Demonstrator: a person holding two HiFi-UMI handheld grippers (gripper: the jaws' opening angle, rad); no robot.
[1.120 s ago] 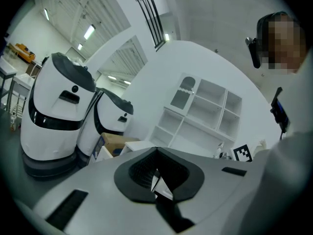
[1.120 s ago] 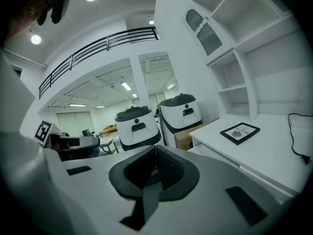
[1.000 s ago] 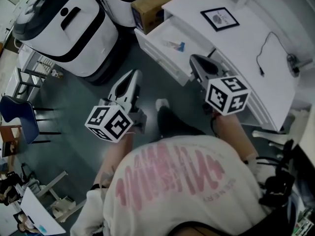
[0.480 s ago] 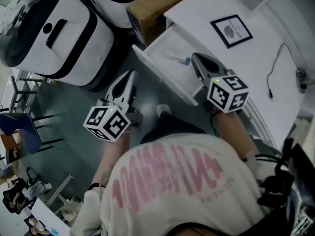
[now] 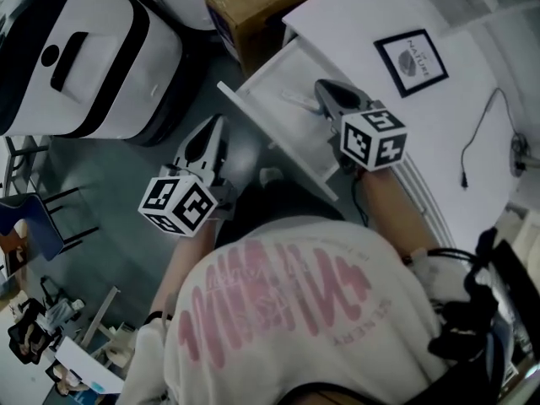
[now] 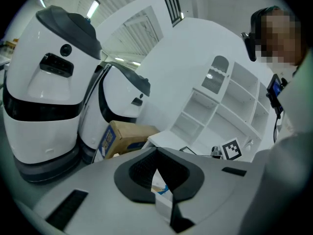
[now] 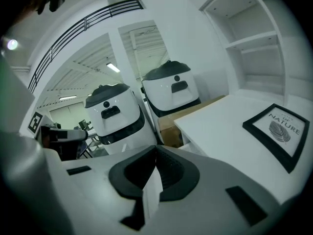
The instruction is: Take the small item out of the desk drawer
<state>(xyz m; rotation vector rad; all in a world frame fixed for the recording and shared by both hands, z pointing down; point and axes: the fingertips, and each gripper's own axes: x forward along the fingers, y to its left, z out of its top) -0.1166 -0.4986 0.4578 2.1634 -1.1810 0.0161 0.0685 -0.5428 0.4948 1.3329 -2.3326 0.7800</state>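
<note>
Hovering above the drawer (image 5: 268,81), the right gripper (image 5: 323,89) is held clenched on nothing, like the left gripper (image 5: 217,125). Unless its fingers are opened, the small item (image 5: 294,99) may be shoved aside.

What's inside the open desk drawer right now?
One small pale item lies on the drawer floor; nothing else shows there. The shut right gripper sits over the item's right end, hiding that end and the drawer floor beneath it.
</note>
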